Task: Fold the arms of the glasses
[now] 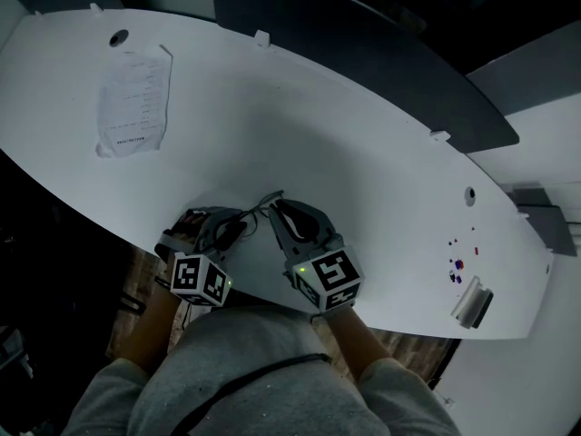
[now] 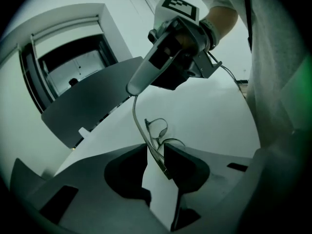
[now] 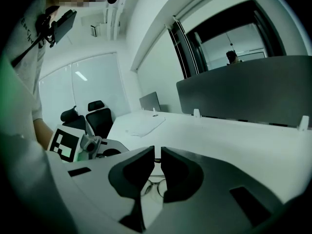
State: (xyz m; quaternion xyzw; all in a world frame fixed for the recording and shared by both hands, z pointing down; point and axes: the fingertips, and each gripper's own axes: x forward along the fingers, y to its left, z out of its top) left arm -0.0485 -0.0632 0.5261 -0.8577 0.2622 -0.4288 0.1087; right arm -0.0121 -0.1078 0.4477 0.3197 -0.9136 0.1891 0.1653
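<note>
Okay, near edge of the desk: the left hand-held gripper has its jaws apart, with a bar of the glasses frame lying loose in the gap, likely just steadying it. Just right of it, the right hand-held gripper has its jaws almost together, pinching the tip of one glasses arm, probably to swing it shut. The glasses sit between both, on or just over the desk. Only the left gripper view shows that arm running up to the right jaws; the head view hides it. Far left, a paper sheet lies flat.
</note>
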